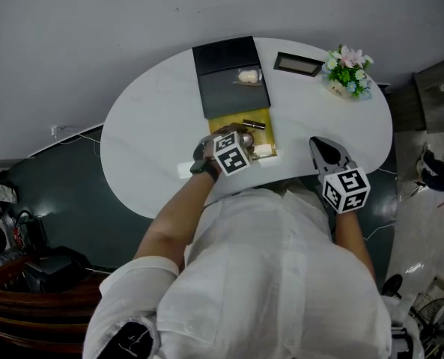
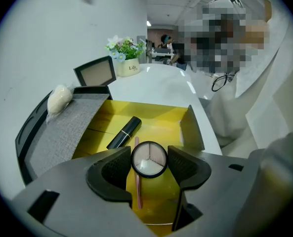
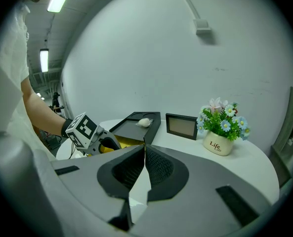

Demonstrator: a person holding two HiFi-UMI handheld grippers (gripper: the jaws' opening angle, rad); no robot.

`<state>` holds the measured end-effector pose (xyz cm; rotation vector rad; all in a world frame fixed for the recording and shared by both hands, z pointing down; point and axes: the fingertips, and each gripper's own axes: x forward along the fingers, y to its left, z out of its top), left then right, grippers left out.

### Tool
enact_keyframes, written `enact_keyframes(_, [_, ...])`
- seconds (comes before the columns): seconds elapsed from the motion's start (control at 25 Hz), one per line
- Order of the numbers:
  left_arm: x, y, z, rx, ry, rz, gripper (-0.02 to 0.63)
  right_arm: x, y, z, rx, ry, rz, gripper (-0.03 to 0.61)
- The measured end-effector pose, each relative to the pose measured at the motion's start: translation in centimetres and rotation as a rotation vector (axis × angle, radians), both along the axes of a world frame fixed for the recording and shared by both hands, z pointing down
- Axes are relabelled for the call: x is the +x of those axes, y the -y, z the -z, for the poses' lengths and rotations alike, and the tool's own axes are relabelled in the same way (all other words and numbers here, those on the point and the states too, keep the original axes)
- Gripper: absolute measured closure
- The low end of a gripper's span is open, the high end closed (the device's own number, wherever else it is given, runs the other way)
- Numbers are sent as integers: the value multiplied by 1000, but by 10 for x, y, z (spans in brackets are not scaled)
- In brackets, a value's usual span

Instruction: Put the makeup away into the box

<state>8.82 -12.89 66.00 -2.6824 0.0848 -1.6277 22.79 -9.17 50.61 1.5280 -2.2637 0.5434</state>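
Note:
My left gripper (image 1: 231, 149) hangs over the open yellow box (image 2: 151, 120) and points steeply down into it. Its jaws stand wide, shut on a round black-rimmed compact (image 2: 149, 159) with three pale shades. On the yellow floor below lie a black lipstick tube (image 2: 124, 132) and a thin pink stick (image 2: 137, 181). The box's black lid (image 1: 230, 77) lies open behind it, and a white puff (image 2: 59, 98) rests on its grey lining. My right gripper (image 1: 317, 142) is near the table's front right edge, shut with nothing between its jaws, which meet at the tips (image 3: 144, 147).
The white oval table (image 1: 147, 140) also carries a pot of flowers (image 1: 347, 72) at the back right and a small dark frame (image 1: 297, 64) beside it. A pale small thing (image 1: 263, 151) lies by the box's front right corner. The person's body is close against the table's front edge.

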Motion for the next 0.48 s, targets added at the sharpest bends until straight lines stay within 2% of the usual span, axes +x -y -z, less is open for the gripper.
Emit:
enact_keyframes(0.2, [-2,-4,-6,-11,13,-2,360,0,-1,-2,-7,-4,-2,565])
enact_keyframes(0.48, [-2,-4,0,-19,-19,15,344,-2,-1,-3,-8,-3,2,565])
